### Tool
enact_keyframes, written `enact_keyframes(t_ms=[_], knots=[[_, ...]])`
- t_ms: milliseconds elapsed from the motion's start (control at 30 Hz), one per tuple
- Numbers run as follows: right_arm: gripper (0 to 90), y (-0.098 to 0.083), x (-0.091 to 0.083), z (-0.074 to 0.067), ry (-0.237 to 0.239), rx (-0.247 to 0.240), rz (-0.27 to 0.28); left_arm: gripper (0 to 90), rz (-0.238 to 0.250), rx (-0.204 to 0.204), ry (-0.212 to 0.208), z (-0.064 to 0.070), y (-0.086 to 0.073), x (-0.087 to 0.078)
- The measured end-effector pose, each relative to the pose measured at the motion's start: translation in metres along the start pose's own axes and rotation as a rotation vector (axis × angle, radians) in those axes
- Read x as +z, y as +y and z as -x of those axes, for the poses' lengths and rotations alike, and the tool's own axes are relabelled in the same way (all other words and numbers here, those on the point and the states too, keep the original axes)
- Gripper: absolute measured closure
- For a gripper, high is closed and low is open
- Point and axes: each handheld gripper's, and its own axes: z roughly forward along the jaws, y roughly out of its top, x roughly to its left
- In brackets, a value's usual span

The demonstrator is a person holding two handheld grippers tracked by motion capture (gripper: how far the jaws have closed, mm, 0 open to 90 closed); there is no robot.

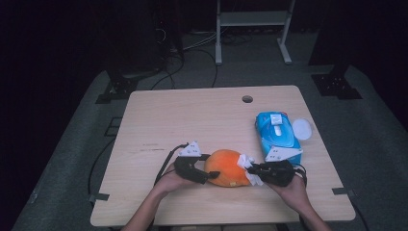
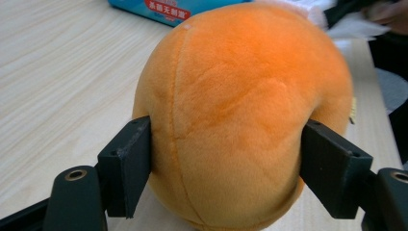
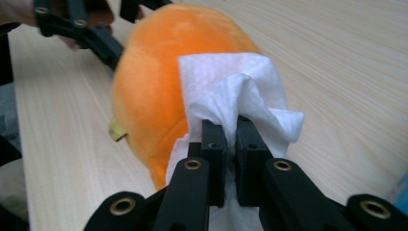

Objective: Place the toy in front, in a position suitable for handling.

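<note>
My left gripper (image 1: 206, 174) clamped the orange plush (image 1: 226, 167) from its left side, my right gripper (image 1: 252, 169) pinched a white wipe (image 3: 240, 91) against the plush's right side, blue wipes pack (image 1: 277, 134) just behind.

Orange plush toy (image 1: 226, 167) on table, white wipe (image 1: 246, 163) touching its side

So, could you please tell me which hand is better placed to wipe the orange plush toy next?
The right. Its gripper already pinches the white wipe against the plush toy, while the left gripper clamps the toy's sides to steady it.
</note>
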Motion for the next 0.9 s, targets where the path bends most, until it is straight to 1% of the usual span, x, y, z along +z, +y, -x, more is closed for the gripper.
enact_keyframes(t_ms=[33, 67, 100, 133, 167, 200, 233, 267, 300, 333, 367, 400, 433, 467, 533, 600, 633, 667, 700, 733, 767, 800, 867, 900], knots=[[83.8, 0.003, -0.001, -0.005, 0.008, -0.018, 0.008, 24.9, -0.001, 0.000, 0.001, 0.000, 0.000, 0.000], [83.8, 0.003, -0.001, -0.005, 0.008, -0.018, 0.008, 25.0, -0.001, 0.000, 0.001, 0.000, 0.000, 0.000], [83.8, 0.010, -0.001, -0.009, 0.034, -0.036, 0.029, 25.0, 0.003, -0.008, 0.000, 0.000, 0.000, 0.000], [83.8, 0.010, -0.001, -0.009, 0.034, -0.036, 0.029, 25.2, 0.003, -0.008, 0.000, 0.000, 0.000, 0.000], [83.7, 0.016, -0.001, -0.011, 0.049, -0.048, 0.047, 25.8, 0.000, 0.012, 0.002, 0.002, 0.001, 0.000], [83.7, 0.016, -0.001, -0.011, 0.049, -0.048, 0.047, 25.9, 0.000, 0.012, 0.002, 0.002, 0.001, 0.000], [83.7, 0.020, 0.002, -0.009, 0.039, -0.051, 0.051, 25.9, -0.006, 0.033, 0.008, 0.005, 0.002, 0.000], [83.7, 0.020, 0.002, -0.009, 0.039, -0.051, 0.051, 25.8, -0.006, 0.033, 0.008, 0.005, 0.002, 0.000], [83.8, 0.020, 0.004, -0.001, 0.025, -0.041, 0.053, 25.7, -0.001, 0.031, 0.009, 0.006, 0.002, 0.000], [83.8, 0.020, 0.004, -0.001, 0.025, -0.041, 0.053, 25.7, -0.001, 0.031, 0.009, 0.006, 0.002, 0.000], [83.8, 0.019, 0.004, 0.002, 0.020, -0.029, 0.055, 25.7, -0.002, 0.041, 0.010, 0.007, 0.002, -0.001], [83.9, 0.015, 0.003, 0.009, 0.001, -0.010, 0.054, 25.8, 0.000, 0.044, 0.010, 0.007, 0.003, 0.000], [83.8, 0.010, 0.003, 0.015, -0.019, 0.013, 0.042, 25.7, 0.001, 0.049, 0.012, 0.009, 0.004, 0.000], [83.9, 0.008, 0.002, 0.017, -0.019, 0.030, 0.036, 25.8, 0.001, 0.056, 0.015, 0.010, 0.006, 0.000], [83.9, 0.007, 0.001, 0.016, -0.019, 0.032, 0.035, 25.8, -0.005, 0.064, 0.024, 0.012, 0.009, 0.001], [83.9, 0.013, 0.000, 0.008, -0.025, 0.001, 0.039, 25.7, -0.010, 0.071, 0.036, 0.014, 0.011, 0.003], [83.9, 0.013, 0.000, 0.008, -0.025, 0.001, 0.039, 25.5, -0.010, 0.071, 0.036, 0.014, 0.011, 0.003], [83.9, 0.017, 0.000, 0.005, -0.022, -0.015, 0.049, 25.5, -0.007, 0.073, 0.038, 0.015, 0.011, 0.004], [83.8, 0.025, 0.001, -0.002, 0.000, -0.043, 0.068, 25.6, -0.011, 0.084, 0.043, 0.017, 0.013, 0.005], [83.9, 0.028, 0.001, -0.004, 0.009, -0.051, 0.073, 25.6, -0.009, 0.089, 0.046, 0.018, 0.014, 0.005], [83.9, 0.028, 0.001, -0.004, 0.009, -0.051, 0.073, 25.6, -0.009, 0.089, 0.046, 0.018, 0.014, 0.005], [83.8, 0.037, 0.004, -0.009, 0.024, -0.076, 0.086, 25.5, -0.009, 0.100, 0.051, 0.022, 0.016, 0.006], [83.9, 0.039, 0.005, -0.010, 0.027, -0.084, 0.084, 24.6, -0.008, 0.101, 0.051, 0.022, 0.016, 0.006], [83.8, 0.039, 0.008, -0.009, 0.021, -0.094, 0.072, 21.9, 0.005, 0.094, 0.040, 0.020, 0.014, 0.006]])
